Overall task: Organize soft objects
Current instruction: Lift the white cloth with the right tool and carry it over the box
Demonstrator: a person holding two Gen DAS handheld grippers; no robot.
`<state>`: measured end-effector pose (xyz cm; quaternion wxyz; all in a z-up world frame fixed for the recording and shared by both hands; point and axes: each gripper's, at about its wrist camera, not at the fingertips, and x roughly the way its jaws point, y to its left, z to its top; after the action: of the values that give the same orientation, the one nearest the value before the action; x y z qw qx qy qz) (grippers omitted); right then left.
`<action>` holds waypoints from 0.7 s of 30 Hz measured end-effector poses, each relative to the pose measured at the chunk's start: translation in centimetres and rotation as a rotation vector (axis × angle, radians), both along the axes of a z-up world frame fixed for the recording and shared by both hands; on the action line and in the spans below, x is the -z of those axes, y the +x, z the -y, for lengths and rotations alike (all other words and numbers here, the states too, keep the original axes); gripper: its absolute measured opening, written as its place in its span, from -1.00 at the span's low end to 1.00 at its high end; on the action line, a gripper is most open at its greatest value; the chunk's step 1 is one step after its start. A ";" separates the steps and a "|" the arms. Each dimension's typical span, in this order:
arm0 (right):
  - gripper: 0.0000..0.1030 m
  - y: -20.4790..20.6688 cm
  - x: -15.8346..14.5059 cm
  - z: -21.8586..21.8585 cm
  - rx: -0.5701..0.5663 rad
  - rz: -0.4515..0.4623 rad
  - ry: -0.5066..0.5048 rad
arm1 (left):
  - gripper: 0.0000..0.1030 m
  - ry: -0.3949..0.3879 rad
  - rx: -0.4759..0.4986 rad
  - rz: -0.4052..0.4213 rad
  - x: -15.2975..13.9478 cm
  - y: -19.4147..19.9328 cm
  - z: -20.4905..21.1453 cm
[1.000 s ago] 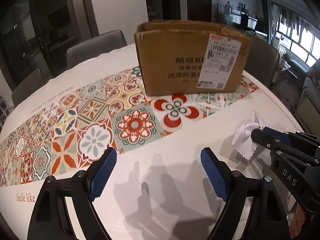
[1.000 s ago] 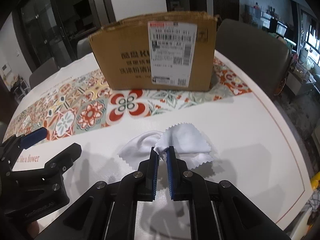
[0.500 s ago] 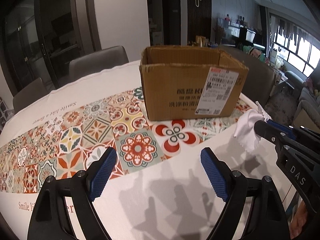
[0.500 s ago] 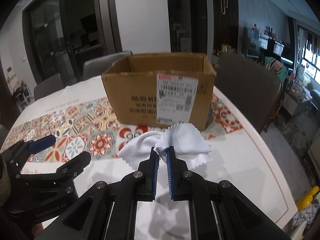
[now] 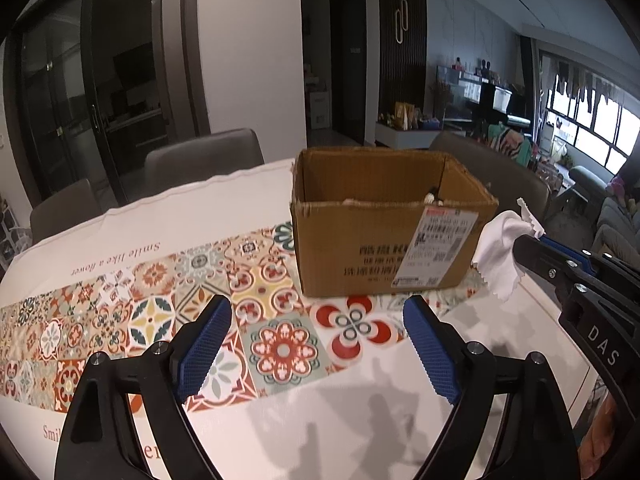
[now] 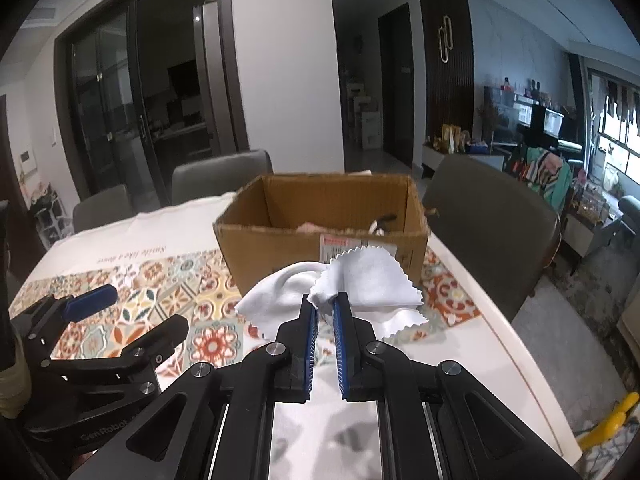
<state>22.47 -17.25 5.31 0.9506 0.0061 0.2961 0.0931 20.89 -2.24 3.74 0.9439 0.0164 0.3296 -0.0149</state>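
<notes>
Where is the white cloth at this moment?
The white cloth hangs off the table, pinched in the right gripper, just in front of the cardboard box; in the left wrist view it hangs beside the box's right corner.

A white table [image 5: 360, 420] carried a patterned tile-print runner [image 5: 160, 308], and an open cardboard box [image 5: 360, 248] stood on that runner.

i saw a white cloth [image 6: 362, 280] with zigzag edges between my blue-padded black fingers [image 6: 310, 330]. beyond them stood a brown cardboard box [image 6: 280, 248]. under the fingers ran a white tablecloth [image 5: 168, 216] banded with red, orange and teal floral tiles.
</notes>
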 end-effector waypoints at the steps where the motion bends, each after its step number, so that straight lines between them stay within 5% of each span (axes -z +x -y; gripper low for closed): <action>1: -0.80 0.2 -0.3 0.0 0.001 0.009 0.000 | 0.72 -0.001 -0.003 0.007 -0.2 0.1 0.0; 21: -0.80 4.9 -3.5 -0.2 0.019 0.124 -0.001 | 0.74 -0.002 -0.035 0.065 -1.9 4.6 -0.8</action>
<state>27.37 -17.00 8.85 0.9679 0.0026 0.2368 0.0840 25.47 -1.47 5.67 0.9542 0.0102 0.2989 0.0017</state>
